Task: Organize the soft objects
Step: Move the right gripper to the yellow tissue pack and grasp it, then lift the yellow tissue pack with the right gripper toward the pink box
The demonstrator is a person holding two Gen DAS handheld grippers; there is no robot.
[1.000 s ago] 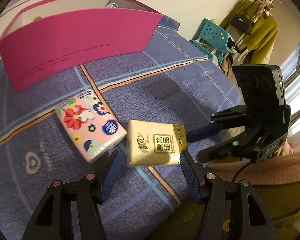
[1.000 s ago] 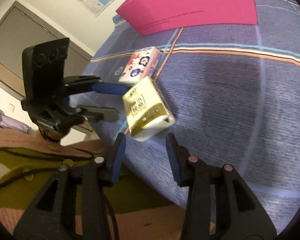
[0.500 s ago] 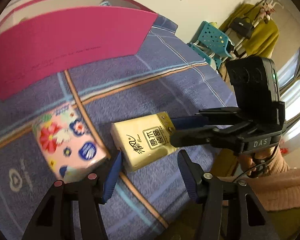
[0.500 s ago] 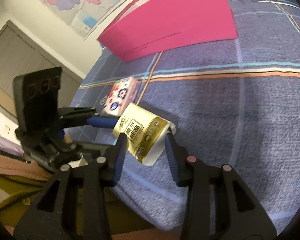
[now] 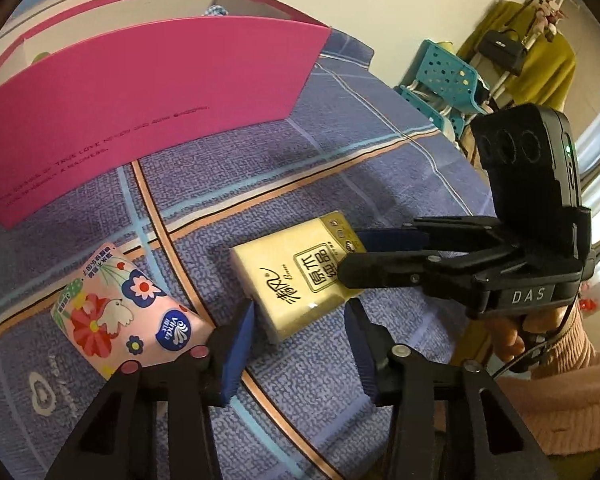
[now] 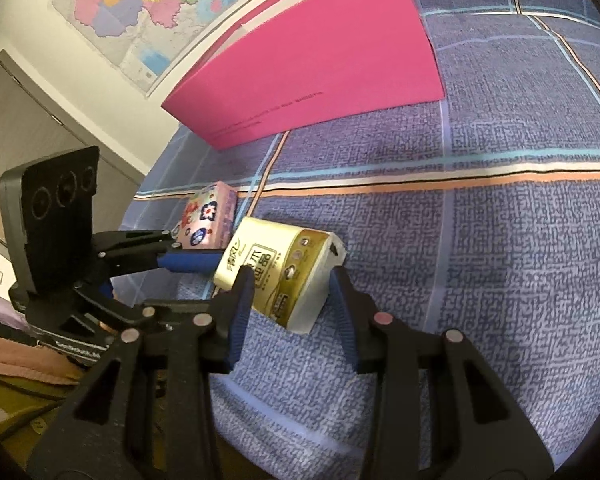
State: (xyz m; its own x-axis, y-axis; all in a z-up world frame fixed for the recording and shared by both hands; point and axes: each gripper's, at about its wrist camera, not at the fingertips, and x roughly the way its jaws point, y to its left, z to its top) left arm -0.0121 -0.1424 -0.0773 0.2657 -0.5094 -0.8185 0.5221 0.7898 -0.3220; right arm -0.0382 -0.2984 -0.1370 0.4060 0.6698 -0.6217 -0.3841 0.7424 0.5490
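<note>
Gripping the gold pack (image 6: 278,276) at frame center, right tongs (image 6: 292,280) pinch it; left tongs (image 5: 300,316) are closing around its near end. Opposed pulls could tear the wrapper.

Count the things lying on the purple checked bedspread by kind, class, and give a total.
Soft tissue packs: 2, a yellow-gold plastic-wrapped pack and a pink floral plastic-wrapped pack
Pink cardboard boxes: 1, the large open box
Total: 3
</note>
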